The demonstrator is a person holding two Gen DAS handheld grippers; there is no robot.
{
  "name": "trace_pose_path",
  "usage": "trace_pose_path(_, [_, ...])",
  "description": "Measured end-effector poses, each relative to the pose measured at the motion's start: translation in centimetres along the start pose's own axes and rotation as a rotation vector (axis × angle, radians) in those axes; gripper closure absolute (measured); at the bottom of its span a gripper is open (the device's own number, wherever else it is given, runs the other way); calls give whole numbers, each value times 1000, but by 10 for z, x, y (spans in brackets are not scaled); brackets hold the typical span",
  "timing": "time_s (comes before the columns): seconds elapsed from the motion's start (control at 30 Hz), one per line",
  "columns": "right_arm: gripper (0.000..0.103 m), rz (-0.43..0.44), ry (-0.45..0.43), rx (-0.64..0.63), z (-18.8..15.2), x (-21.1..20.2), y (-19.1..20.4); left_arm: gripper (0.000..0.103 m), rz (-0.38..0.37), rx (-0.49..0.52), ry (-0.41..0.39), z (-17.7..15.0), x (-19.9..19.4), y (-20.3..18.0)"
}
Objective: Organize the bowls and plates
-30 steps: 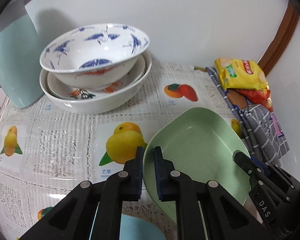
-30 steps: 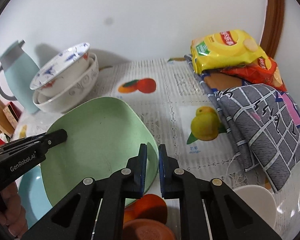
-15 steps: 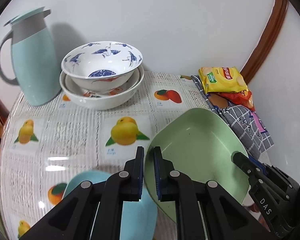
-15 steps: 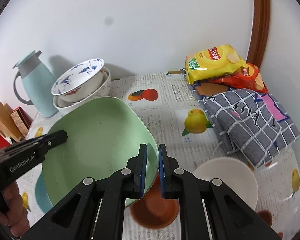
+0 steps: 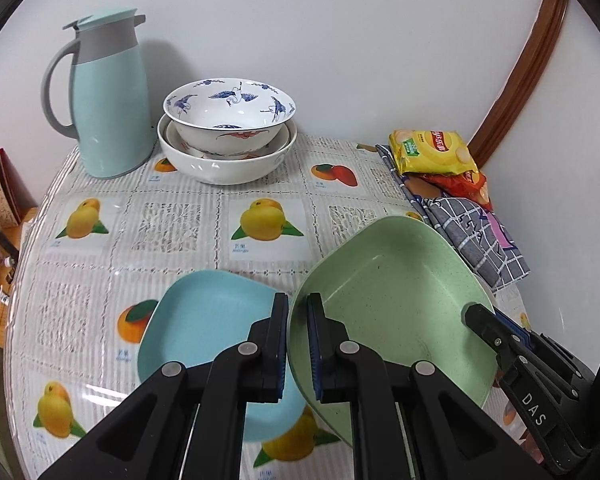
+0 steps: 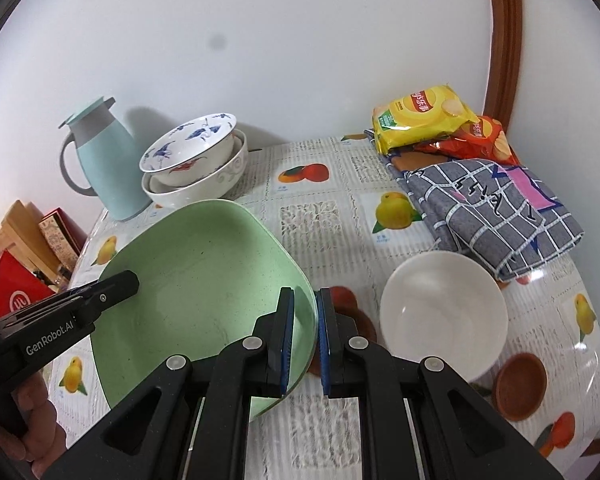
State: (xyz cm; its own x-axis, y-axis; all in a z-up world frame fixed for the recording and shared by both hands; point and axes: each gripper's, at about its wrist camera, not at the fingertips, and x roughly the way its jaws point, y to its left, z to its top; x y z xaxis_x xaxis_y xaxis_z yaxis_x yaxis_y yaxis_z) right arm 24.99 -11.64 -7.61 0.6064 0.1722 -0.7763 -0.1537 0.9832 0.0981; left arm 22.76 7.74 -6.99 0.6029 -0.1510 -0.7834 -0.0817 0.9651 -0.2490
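Observation:
A pale green squarish plate hangs tilted above the table, held from two sides. My left gripper is shut on its left rim, and my right gripper is shut on the opposite rim. In each wrist view the other gripper shows at the plate's far edge. A light blue plate lies on the table below, partly hidden by my left fingers. Against the wall a crane-patterned bowl sits in a stack of white bowls. A white bowl stands to the right.
A light blue jug stands left of the bowl stack. Snack bags and a folded grey checked cloth fill the back right. A brown saucer lies near the table's right edge, another beside the green plate. The fruit-print tablecloth covers the table.
Both grippers, still shut on the green plate, pulled back from the wall and rose. The bowl stack shrank in view. The blue plate, white bowl and brown saucers came into sight.

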Motion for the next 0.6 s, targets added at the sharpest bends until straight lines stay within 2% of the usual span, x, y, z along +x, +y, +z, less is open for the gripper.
trace_pose_path(0.6, [92, 27, -37, 7, -24, -38, 13, 93, -1, -10, -22, -26, -37, 13])
